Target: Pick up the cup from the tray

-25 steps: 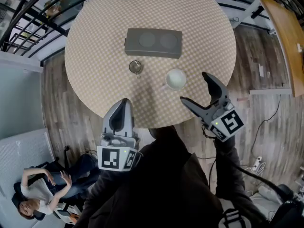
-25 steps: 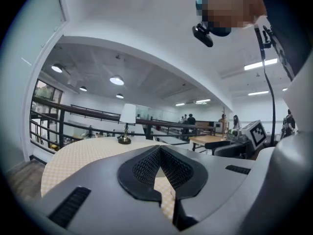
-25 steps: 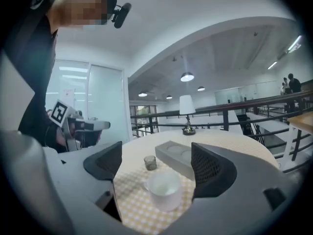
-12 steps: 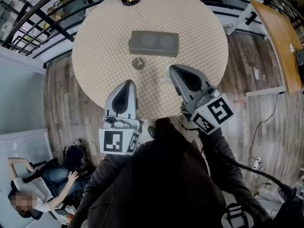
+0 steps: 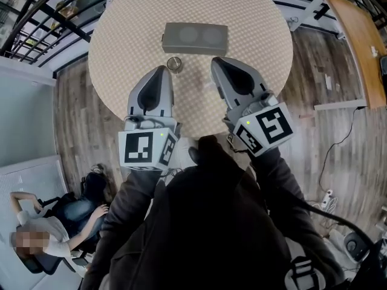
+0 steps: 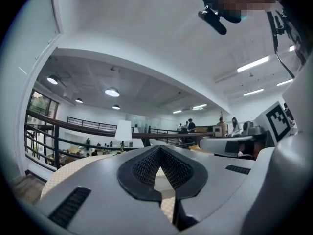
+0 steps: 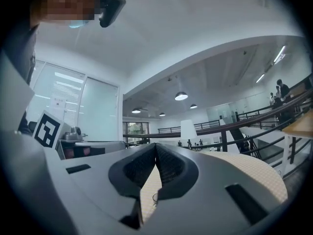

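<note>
White cup nowhere in sight at this moment. Seen a second ago standing on the counter (image 5: pixel 254 23) itself, off the tray (image 5: pixel 195 38), just right of the small round metal vessel (image 5: pixel 174 64). That spot now covered in the head view by the right gripper (image 5: pixel 222 68). Most likely still down there beneath it, though impossible to confirm.

Not carried, at any rate. Right jaws spread wide beside the cup a second ago, now clenched tip to tip. Only checked cloth showing through the slit behind the pads, plus a small dark loop too tiny to name. Left gripper (image 5: pixel 156 80) likewise clenched on nothing, same as before.

Both grippers drawn in side by side over the near part of the counter, pointing level toward the tray. Larger in the head view than a second ago, so probably raised. Tray at the far side, its two round hollows bare. Metal vessel just in front of its near edge, between the two gripper tips and nearer the left one.

Reading for the task: closed on air, no grasp made. Looks either like a retreat after a set-down or like a miss. To lift the cup, need to reopen the right jaws and come back down around it.
</note>
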Demonstrator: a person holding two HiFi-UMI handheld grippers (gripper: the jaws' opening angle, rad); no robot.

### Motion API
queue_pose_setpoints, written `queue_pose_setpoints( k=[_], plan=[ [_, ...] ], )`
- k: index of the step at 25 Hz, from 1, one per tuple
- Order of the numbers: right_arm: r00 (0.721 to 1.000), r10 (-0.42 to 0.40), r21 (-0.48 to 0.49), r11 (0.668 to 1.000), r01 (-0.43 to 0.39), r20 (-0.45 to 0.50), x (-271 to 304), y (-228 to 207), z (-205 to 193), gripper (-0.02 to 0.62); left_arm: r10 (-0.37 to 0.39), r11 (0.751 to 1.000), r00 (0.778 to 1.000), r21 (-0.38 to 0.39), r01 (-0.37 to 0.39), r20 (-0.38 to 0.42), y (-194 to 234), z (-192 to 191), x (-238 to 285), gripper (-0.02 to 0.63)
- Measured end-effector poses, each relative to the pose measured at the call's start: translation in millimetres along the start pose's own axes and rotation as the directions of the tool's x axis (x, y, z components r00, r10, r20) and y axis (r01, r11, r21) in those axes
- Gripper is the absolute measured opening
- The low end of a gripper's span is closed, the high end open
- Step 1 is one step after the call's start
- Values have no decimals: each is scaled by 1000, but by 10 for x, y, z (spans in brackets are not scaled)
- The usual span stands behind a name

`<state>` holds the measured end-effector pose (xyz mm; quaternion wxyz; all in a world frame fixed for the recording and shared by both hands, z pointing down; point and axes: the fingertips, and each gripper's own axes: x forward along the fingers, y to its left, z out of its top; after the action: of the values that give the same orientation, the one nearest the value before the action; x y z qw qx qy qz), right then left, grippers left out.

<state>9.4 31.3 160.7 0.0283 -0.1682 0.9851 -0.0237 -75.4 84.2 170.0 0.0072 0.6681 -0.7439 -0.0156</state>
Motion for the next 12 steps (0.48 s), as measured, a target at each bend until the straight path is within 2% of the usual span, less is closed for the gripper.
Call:
queue_pose_setpoints(
  k=[12],
  plan=[
    [1000,-9,2,1000,10,-19,50,30,-86,9,-13,1000,1000,8,13,-6,-22,15,179,6]
  ],
)
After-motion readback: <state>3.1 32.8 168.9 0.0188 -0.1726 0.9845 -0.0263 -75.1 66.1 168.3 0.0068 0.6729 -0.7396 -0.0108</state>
